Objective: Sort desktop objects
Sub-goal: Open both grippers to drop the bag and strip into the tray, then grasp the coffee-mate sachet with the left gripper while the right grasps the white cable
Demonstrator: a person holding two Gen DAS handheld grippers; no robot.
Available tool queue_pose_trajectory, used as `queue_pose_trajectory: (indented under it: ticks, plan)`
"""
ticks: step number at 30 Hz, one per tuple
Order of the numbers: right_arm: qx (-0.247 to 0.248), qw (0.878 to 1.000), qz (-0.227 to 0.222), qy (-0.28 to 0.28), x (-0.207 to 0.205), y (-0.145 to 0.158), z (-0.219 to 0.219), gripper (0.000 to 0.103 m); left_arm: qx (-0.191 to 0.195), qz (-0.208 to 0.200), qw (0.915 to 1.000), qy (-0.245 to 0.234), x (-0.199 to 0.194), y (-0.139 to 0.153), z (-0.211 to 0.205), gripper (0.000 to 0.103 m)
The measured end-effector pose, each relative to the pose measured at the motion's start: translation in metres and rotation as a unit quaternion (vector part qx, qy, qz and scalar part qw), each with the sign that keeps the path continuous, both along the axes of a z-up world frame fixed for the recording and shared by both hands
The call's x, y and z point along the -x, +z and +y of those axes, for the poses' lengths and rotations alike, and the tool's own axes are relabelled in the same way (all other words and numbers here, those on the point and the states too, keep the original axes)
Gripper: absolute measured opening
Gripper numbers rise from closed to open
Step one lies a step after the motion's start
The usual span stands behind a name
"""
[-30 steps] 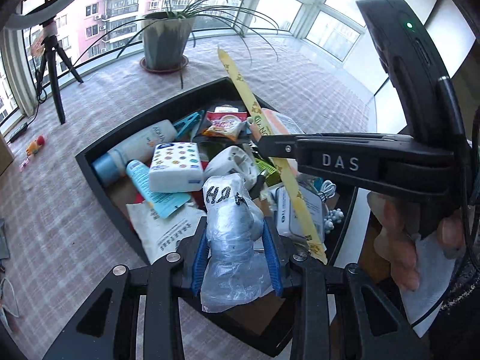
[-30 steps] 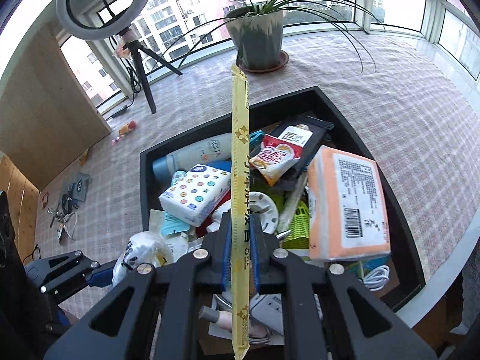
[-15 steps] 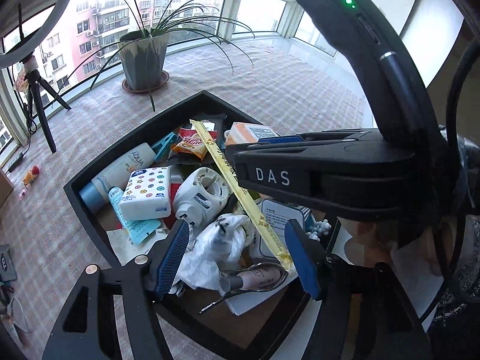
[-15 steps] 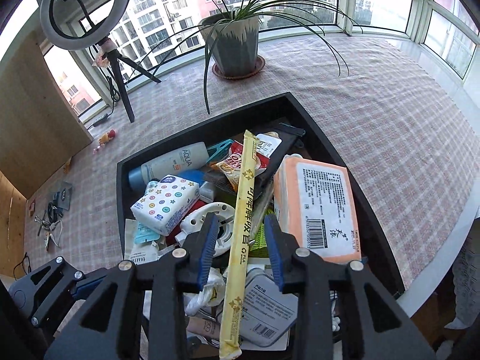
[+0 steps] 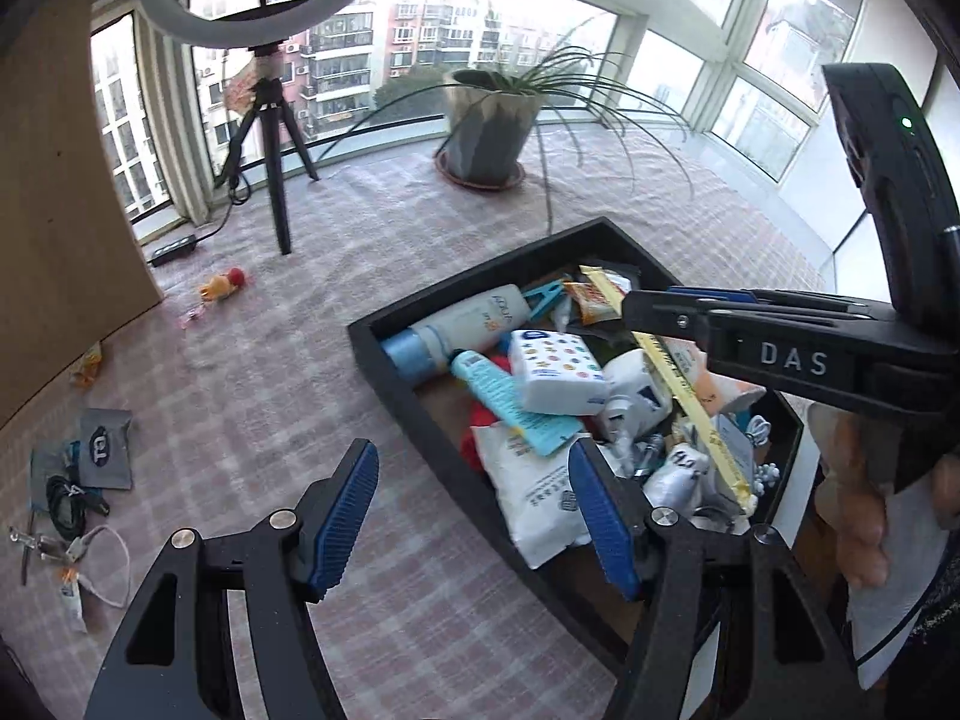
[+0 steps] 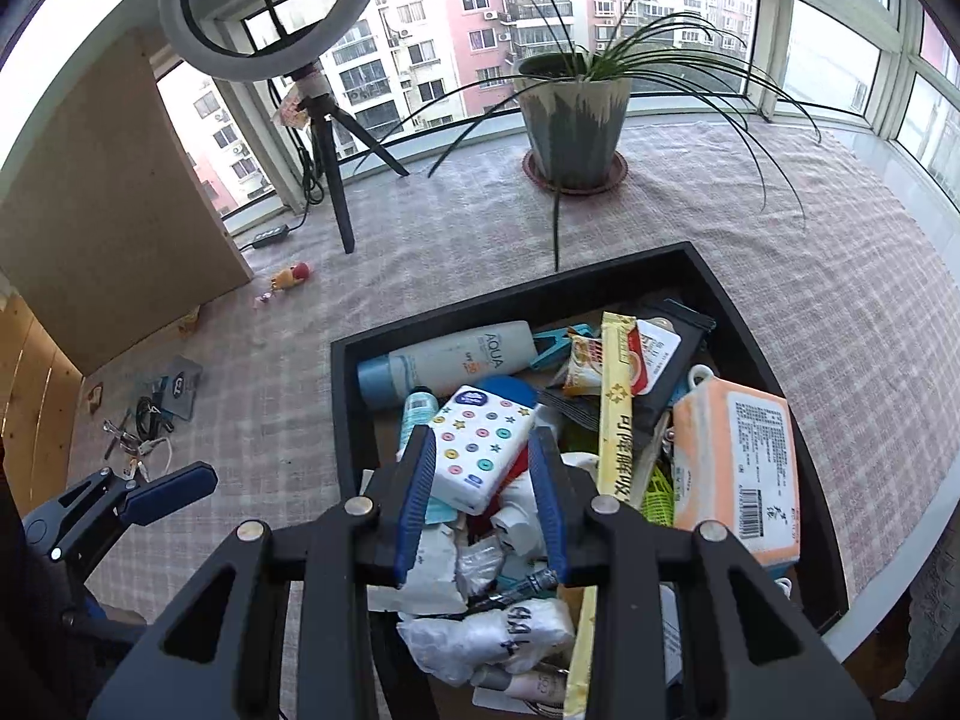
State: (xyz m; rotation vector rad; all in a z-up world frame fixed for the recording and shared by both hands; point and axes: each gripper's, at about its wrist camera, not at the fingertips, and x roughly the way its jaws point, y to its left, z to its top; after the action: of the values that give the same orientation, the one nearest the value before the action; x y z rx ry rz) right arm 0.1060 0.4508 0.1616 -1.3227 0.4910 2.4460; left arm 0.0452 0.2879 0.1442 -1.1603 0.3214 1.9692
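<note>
A black tray (image 5: 384, 354) (image 6: 345, 420) holds several desktop objects: a white AQUA bottle (image 6: 456, 360), a dotted tissue pack (image 6: 480, 450) (image 5: 561, 369), an orange wipes pack (image 6: 735, 462), a long yellow straw packet (image 6: 615, 438) (image 5: 690, 408) and a crumpled white bag (image 6: 498, 630) (image 5: 678, 477). My left gripper (image 5: 474, 516) is open and empty over the tray's left rim. My right gripper (image 6: 483, 492) is open and empty above the tissue pack, and it also shows in the left wrist view (image 5: 780, 348).
On the checked tablecloth to the left lie cables, keys and grey pouches (image 5: 90, 468) (image 6: 162, 402). A small toy (image 5: 222, 285), a ring-light tripod (image 5: 270, 180) and a potted plant (image 6: 573, 114) stand farther back. A wooden board (image 6: 108, 210) is at the left.
My left gripper let go of the white bag into the tray, opened and swung left. My right gripper released the yellow straw packet, which now lies in the tray, and opened.
</note>
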Motion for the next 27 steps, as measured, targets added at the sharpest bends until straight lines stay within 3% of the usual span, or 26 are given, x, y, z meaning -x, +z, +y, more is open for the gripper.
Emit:
queue_pose_trajectory:
  ticks: [8,14,17,22,24,27]
  plan:
    - [0.013,0.994,-0.012,0.104,0.066,-0.019,-0.076,0.032,0.023,-0.024,0.9916,0.125,0.055,-0.039,-0.096,0.064]
    - [0.041,0.983,-0.034,0.176,0.116,-0.047,-0.143,0.032,0.051,-0.045,0.9731,0.22,0.086,-0.075,-0.175,0.062]
    - [0.054,0.976,-0.05,0.207,0.136,-0.064,-0.177,0.032,0.076,-0.027,0.9636,0.255,0.093,-0.085,-0.208,0.062]
    - [0.08,0.965,-0.08,0.237,0.164,-0.093,-0.219,0.032,0.101,0.001,0.9525,0.287,0.096,-0.094,-0.248,0.065]
    - [0.097,0.961,-0.091,0.241,0.173,-0.103,-0.23,0.032,0.115,0.012,0.9512,0.286,0.094,-0.099,-0.258,0.071]
    - [0.122,0.958,-0.102,0.237,0.186,-0.116,-0.242,0.032,0.119,0.007,0.9528,0.279,0.094,-0.106,-0.266,0.071]
